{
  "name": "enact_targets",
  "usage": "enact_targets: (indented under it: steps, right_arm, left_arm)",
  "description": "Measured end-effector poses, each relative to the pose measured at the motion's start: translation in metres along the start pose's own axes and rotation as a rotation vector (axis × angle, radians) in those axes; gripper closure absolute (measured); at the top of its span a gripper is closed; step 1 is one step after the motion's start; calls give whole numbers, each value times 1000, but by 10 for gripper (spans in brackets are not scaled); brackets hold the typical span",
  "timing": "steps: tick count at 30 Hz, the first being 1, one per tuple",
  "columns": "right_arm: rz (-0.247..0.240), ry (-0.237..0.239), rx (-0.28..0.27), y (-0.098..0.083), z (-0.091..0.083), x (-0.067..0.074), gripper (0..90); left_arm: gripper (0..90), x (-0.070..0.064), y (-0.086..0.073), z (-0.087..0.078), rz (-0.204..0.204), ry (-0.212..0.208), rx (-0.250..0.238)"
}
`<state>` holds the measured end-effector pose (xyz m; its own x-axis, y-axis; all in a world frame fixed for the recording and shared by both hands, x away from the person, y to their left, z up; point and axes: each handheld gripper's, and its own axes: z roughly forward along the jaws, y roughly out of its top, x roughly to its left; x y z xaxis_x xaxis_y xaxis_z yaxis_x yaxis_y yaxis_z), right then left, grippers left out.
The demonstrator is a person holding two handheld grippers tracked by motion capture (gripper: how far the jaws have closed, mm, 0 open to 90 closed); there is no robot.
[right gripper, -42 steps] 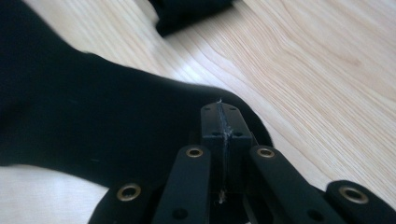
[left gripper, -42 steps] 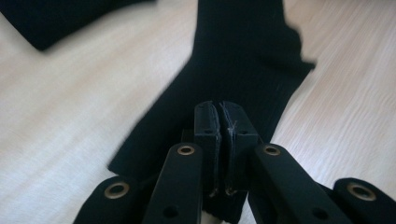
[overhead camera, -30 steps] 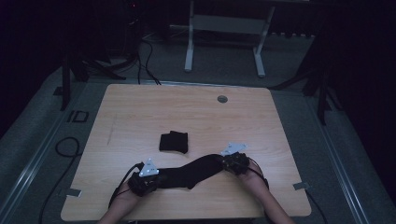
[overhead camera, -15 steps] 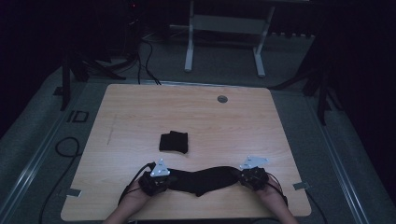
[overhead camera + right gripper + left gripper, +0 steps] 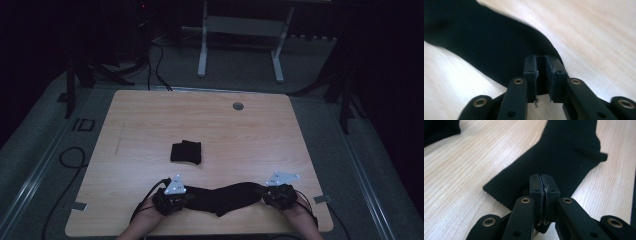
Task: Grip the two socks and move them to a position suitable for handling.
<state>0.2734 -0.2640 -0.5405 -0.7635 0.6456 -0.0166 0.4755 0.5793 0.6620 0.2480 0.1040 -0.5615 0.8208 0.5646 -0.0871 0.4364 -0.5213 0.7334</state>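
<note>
A long black sock (image 5: 225,197) lies stretched flat along the front of the wooden table (image 5: 200,120). My left gripper (image 5: 187,197) is shut on its left end; in the left gripper view the pads (image 5: 544,180) press together over the ribbed sock (image 5: 564,152). My right gripper (image 5: 261,194) is at the sock's right end. Its jaws have just been opening: a narrow gap shows at the right gripper (image 5: 541,62), with the sock's tip (image 5: 486,42) lying slack at the gap. A second black sock (image 5: 186,152), folded, rests mid-table.
A round grommet hole (image 5: 238,106) sits near the table's far edge. Cables trail off the front left corner. A white stand's legs (image 5: 202,60) are on the floor beyond the table. The folded sock's edge (image 5: 439,130) shows at the left gripper view's top left.
Both hands have drawn back toward the front edge, the right one farther right, pulling the sock out straight and flat. The right jaws have parted slightly.
</note>
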Motion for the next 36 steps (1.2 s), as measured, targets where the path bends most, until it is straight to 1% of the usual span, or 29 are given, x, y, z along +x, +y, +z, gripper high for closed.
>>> enact_targets:
  steps: [1,2,3,4,5,6,7,8,10,12,14,16,17,19,21,22,24,26,27,29,31,32,33,34,35,36]
  right_arm:
    - [1,5,-17,3,-4,0,803]
    - [-3,-5,-36,6,-8,1,826]
    - [-4,-13,-55,9,-11,1,862]
    - [-4,-12,-67,12,-13,0,874]
    - [4,2,-77,14,-14,-2,884]
    - [4,2,-77,14,-14,-2,884]
    - [4,-4,-76,17,-11,-4,896]
    - [-6,-7,-68,18,-9,-3,896]
    - [-15,5,-54,19,-1,-3,897]
    - [-26,1,-31,20,7,-4,896]
    - [-23,-16,-16,20,13,-7,897]
    - [-12,-28,-5,20,17,-12,897]
    - [-7,-35,-5,20,19,-15,897]
    - [14,-46,9,18,22,-20,897]
    - [17,-75,27,15,25,-23,897]
    - [15,-82,40,12,27,-24,897]
    - [27,-71,21,8,26,-26,897]
    - [34,-89,27,8,24,-28,897]
    - [46,-82,12,8,21,-29,896]
    - [55,-63,-21,10,13,-26,897]
    - [59,-55,-54,13,2,-19,897]
    - [59,-55,-54,13,2,-19,897]
    - [48,-42,-72,15,-3,-14,896]
    - [30,-15,-91,16,-10,-6,896]
    - [23,1,-92,15,-12,-2,896]
    - [14,7,-86,14,-11,0,896]
  left_arm:
    - [878,1,1,-3,0,9,-13]
    - [879,2,1,-5,-12,13,-33]
    - [879,3,2,-6,-17,18,-42]
    - [879,3,3,-7,-14,22,-42]
    - [880,4,4,-7,-12,23,-42]
    - [898,4,4,-7,-12,23,-42]
    - [898,4,4,-5,-19,18,-39]
    - [898,4,4,-4,-13,21,-31]
    - [899,4,3,0,-13,16,-17]
    - [899,4,2,3,-8,27,6]
    - [899,6,0,6,-10,21,21]
    - [899,7,0,7,-14,20,22]
    - [899,7,1,7,-11,27,24]
    - [899,8,1,7,-15,28,22]
    - [899,8,0,7,-22,28,20]
    - [899,8,0,7,-22,26,21]
    - [899,8,0,7,-21,23,23]
    - [898,8,0,7,-20,20,22]
    - [898,8,0,7,-23,21,20]
    - [898,7,0,7,-23,19,18]
    - [897,7,0,6,-23,19,14]
    - [897,7,0,6,-23,19,14]
    - [897,6,1,5,-24,18,9]
    - [897,6,1,4,-23,17,10]
    - [897,6,1,4,-22,18,11]
    - [897,7,0,4,-25,17,11]
